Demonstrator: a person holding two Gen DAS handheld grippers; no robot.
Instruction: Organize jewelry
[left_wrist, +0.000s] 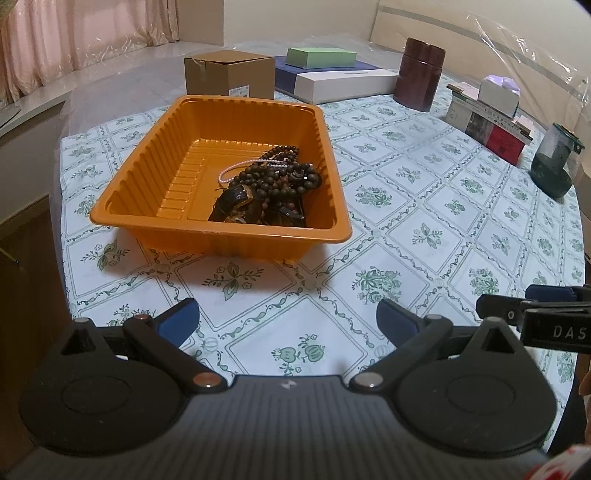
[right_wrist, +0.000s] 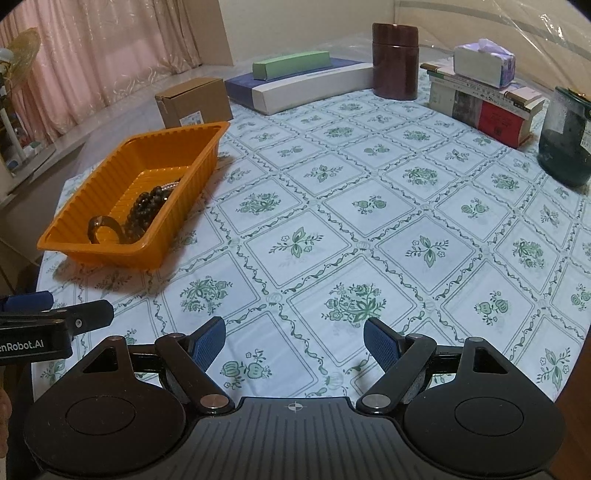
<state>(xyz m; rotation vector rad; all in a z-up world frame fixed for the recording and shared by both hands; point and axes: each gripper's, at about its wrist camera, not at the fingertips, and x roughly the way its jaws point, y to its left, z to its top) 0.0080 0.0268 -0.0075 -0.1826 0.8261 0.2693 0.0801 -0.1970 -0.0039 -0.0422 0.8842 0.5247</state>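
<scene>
An orange plastic tray (left_wrist: 147, 166) stands on the floral tablecloth and holds dark wooden bead strands (left_wrist: 273, 181), a thin pink bead bracelet (left_wrist: 236, 170) and dark bangles (left_wrist: 236, 199), piled in its near right part. My left gripper (left_wrist: 288, 321) is open and empty, held above the cloth in front of the tray. My right gripper (right_wrist: 293, 341) is open and empty, to the right of the tray (right_wrist: 88, 192), over bare cloth. The beads (right_wrist: 146, 206) and a bangle (right_wrist: 103, 227) show in the right wrist view. Each gripper shows at the edge of the other's view.
At the back stand a cardboard box (left_wrist: 229, 74), a green box (left_wrist: 321, 57) on flat blue and white boxes (left_wrist: 343, 85), a dark brown canister (left_wrist: 419, 74), a stack of books (left_wrist: 487, 125) with a tissue pack, and a dark glass jar (left_wrist: 556, 162). The table edge runs on the left.
</scene>
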